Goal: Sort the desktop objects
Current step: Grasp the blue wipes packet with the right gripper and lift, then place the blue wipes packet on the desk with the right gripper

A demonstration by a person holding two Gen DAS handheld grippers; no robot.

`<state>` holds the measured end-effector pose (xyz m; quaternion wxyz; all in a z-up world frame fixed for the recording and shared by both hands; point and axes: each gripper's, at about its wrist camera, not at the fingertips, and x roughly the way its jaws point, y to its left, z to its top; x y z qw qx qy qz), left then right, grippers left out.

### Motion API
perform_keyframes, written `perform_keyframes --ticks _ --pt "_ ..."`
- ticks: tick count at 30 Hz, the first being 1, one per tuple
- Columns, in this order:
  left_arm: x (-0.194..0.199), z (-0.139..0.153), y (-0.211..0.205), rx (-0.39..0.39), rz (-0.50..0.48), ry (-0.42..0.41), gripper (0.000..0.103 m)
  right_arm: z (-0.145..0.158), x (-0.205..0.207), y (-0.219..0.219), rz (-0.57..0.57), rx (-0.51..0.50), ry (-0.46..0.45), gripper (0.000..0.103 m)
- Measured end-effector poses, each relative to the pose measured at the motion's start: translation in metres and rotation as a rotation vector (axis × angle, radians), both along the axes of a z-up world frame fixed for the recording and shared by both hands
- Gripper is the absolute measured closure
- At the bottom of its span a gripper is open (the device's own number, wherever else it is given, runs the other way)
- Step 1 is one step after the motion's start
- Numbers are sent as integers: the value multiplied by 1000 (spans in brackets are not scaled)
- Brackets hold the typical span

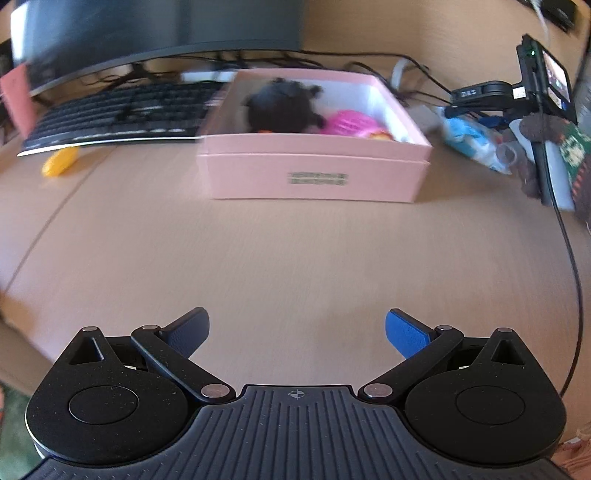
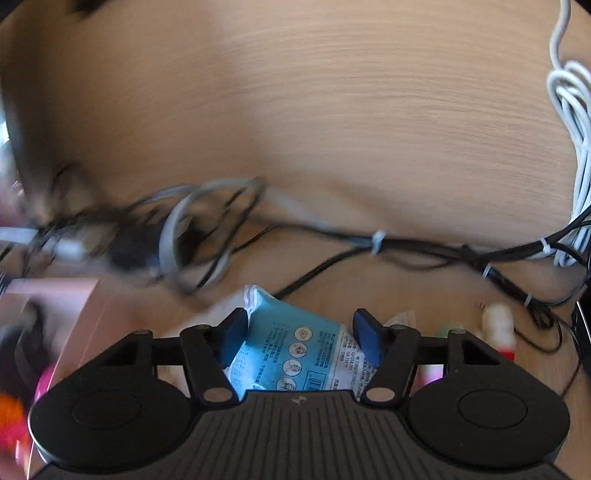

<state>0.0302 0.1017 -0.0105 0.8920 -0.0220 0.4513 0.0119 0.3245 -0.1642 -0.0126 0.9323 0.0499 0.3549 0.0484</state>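
A light blue wipes packet (image 2: 291, 347) with printed icons lies between the blue pads of my right gripper (image 2: 301, 332). Both pads rest against its sides, so the gripper is shut on it just above the wooden desk. The same packet (image 1: 467, 138) shows in the left wrist view, to the right of a pink box (image 1: 314, 173). That box holds a black fuzzy item (image 1: 284, 107) and a pink item (image 1: 347, 123). My left gripper (image 1: 297, 328) hovers open over bare desk in front of the box, with nothing between its fingers.
A black keyboard (image 1: 122, 110) and a monitor (image 1: 147, 29) stand behind the box on the left, with a yellow object (image 1: 61, 162) at the keyboard's edge. Tangled black cables (image 2: 207, 229) and a white cable (image 2: 570, 110) run behind the packet. A small white figure (image 2: 498, 325) stands to its right.
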Motion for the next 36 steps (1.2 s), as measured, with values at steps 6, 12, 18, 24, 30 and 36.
perform_keyframes --ticks 6,12,18,24,30,36 --pt "14 -3 -48 2 -167 -9 0 5 -86 6 106 117 64 38" --pt "21 -9 -93 15 -316 6 0 13 -147 13 351 294 176 30" --pt "23 -14 -124 64 -410 -3 0 45 -168 -7 256 66 -60 23" --pt "47 -21 -114 219 -214 -41 0 35 -165 -33 155 24 -36 23" --pt "50 -4 -57 108 27 -14 0 26 -133 -45 -6 -22 -56 47" --pt "13 11 -43 31 -72 -35 0 0 -71 -58 -243 -102 -47 48"
